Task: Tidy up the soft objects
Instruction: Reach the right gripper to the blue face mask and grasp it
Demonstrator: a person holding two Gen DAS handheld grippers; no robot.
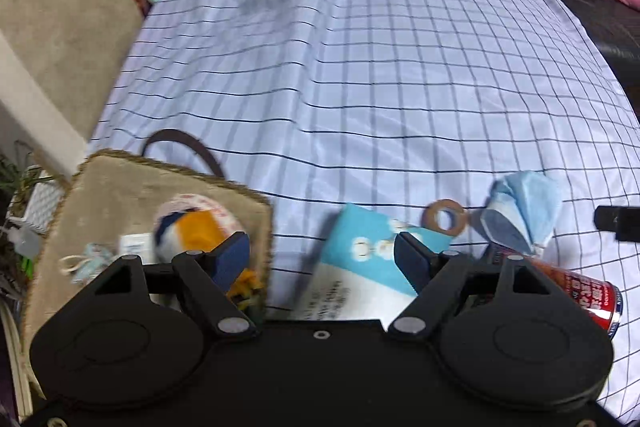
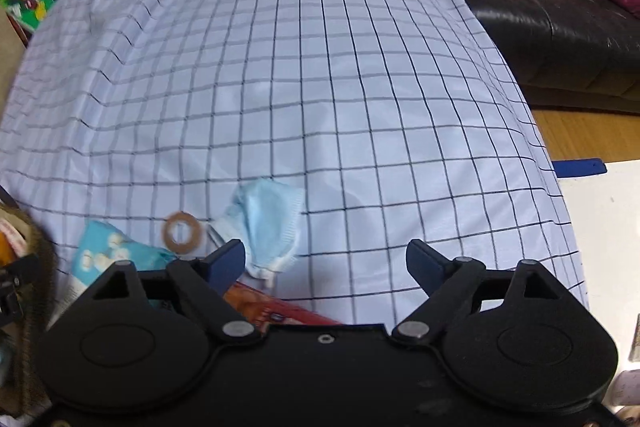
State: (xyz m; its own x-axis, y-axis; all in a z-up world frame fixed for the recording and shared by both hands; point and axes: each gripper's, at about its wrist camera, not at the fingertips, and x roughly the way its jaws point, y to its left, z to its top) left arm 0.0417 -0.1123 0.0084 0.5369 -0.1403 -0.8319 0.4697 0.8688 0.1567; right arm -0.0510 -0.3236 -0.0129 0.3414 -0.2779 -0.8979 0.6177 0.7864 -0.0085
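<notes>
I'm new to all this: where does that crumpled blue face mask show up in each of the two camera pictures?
Left wrist view: the face mask lies low at the right, on the checked cloth.
Right wrist view: the face mask sits low, left of centre.
Shared landmark: the brown ring lies just left of the mask in both.

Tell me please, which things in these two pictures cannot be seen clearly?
- Red printed can: left wrist view, the left gripper body covers its near end; the label is blurred.
- Blue-and-white tissue pack: its print is too blurred to read; in the right wrist view the right gripper hides most of it.
- Woven basket: the contents under the orange-and-white soft toy are hidden by the gripper.
</notes>
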